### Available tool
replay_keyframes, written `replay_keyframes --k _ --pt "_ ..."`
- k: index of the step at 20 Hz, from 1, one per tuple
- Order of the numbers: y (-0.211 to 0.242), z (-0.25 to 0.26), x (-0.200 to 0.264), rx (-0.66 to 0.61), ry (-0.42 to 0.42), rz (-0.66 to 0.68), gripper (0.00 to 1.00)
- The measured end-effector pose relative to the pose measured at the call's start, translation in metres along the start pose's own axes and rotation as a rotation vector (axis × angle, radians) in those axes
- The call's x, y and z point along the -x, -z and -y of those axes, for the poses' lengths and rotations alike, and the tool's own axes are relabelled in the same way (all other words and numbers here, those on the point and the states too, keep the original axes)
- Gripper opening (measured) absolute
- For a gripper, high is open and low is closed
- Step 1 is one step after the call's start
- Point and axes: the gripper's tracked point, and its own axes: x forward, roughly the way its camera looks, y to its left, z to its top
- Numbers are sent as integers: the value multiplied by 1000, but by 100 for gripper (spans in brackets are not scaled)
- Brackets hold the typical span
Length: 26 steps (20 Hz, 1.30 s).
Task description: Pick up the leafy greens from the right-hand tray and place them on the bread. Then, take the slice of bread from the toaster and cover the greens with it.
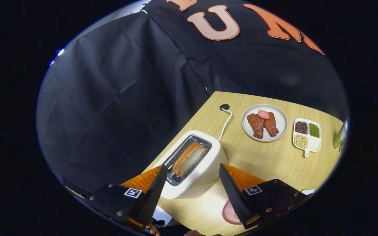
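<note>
In the gripper view the tongs [192, 186] stand wide apart and hold nothing; the white toaster [195, 167] sits between the two fingers and just ahead of them. The slice of bread [190, 159] stands on edge in the slot, its browned crust upward and its paler face showing. Its long axis runs along the slot, slanting from near the left finger away toward the right, so the fingers straddle it somewhat across the length, though not squarely. By my reckoning the coming move is a descent onto that slice, with some turn of the wrist so each finger meets a flat face.

The toaster is smooth, rounded plastic with a dark metal-rimmed slot. A white cord [225, 123] runs from it to a dark port in the pale wood-grain table [258, 157]. Beyond the right finger lies a round white plate [281, 113] with two reddish-brown pieces of meat [263, 125] and a pink slice. Farther right is a small divided dish [313, 146] of dark, green and yellowish beans. A pink round plate [227, 213] peeps out just beside the right finger's base. The leafy greens cannot be made out with certainty.
</note>
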Motion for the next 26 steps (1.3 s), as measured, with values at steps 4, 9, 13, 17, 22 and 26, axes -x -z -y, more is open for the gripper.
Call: replay_keyframes --k 4,9,13,17,22,26 --pt "-2 -13 -24 3 3 -63 97" --pt "4 -17 -56 -49 19 -157 96" --pt "7 -15 -73 -91 31 -212 92" --pt "15 -10 -86 -107 51 -268 78" --pt "19 -7 -91 -140 63 -298 59" --pt "19 6 -82 -139 91 -305 30"
